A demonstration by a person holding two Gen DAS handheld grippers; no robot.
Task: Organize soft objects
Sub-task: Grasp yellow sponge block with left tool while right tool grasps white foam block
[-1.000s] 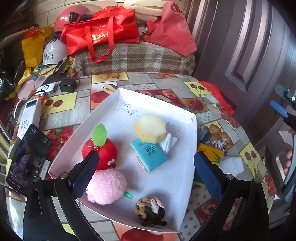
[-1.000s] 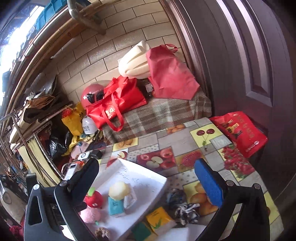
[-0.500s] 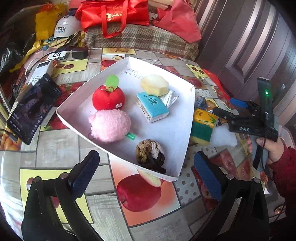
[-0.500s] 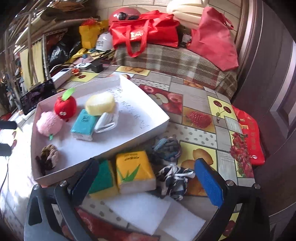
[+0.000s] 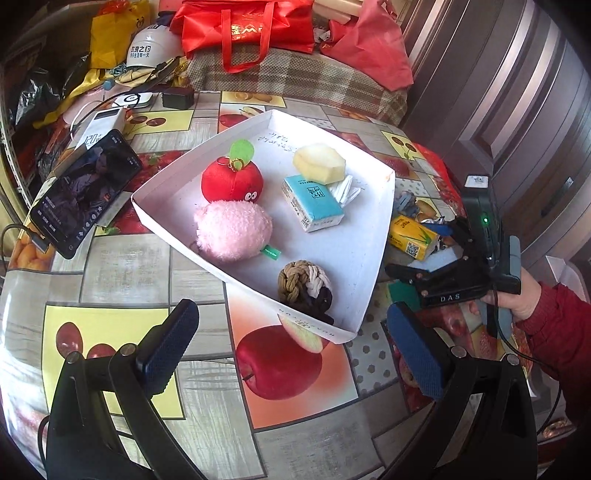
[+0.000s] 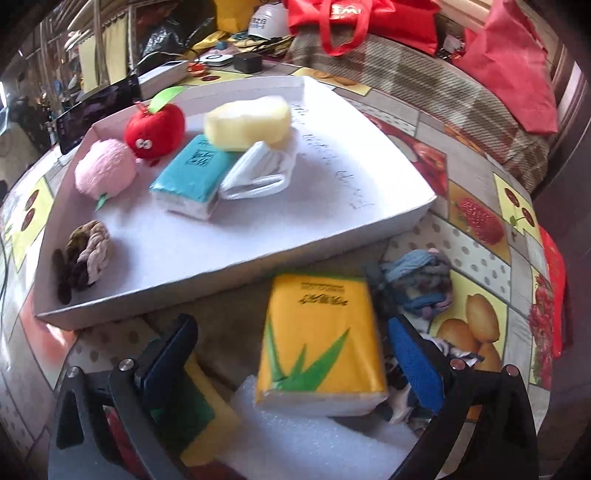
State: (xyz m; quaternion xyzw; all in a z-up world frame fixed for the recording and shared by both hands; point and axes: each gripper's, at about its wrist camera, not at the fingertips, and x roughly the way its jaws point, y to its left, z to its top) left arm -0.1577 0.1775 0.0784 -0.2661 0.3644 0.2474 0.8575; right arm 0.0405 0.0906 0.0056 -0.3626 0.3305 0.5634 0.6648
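Note:
A white tray (image 5: 369, 258) (image 6: 369, 206) holds a red apple plush (image 5: 232, 181) (image 6: 155, 127), a pink fluffy toy (image 5: 232, 229) (image 6: 105, 171), a teal tissue pack (image 5: 312, 202) (image 6: 192, 173), a yellow sponge block (image 5: 319, 163) (image 6: 247, 122), a white folded cloth (image 6: 260, 173) and a braided rope ball (image 5: 304, 286) (image 6: 86, 254). A yellow tissue pack (image 6: 321, 343) (image 5: 413, 236) lies on the table outside the tray, between the open fingers of my right gripper (image 6: 291, 354) (image 5: 439, 254). My left gripper (image 5: 291, 354) hovers open over the table in front of the tray, empty.
Beside the yellow pack lie a green-and-yellow sponge (image 6: 195, 417), white foam sheet (image 6: 295, 443) and blue-grey knitted bundle (image 6: 421, 280). A phone (image 5: 83, 192) and power bank (image 5: 98, 127) sit left of the tray. Red bags (image 5: 243, 26) rest on a plaid bench behind. A hand in a red sleeve (image 5: 554, 325) holds the right gripper.
Both grippers pulled back and tilted down toward the table. The right gripper dropped low over the yellow tissue pack, which now lies between its fingers. Tray contents have not moved.

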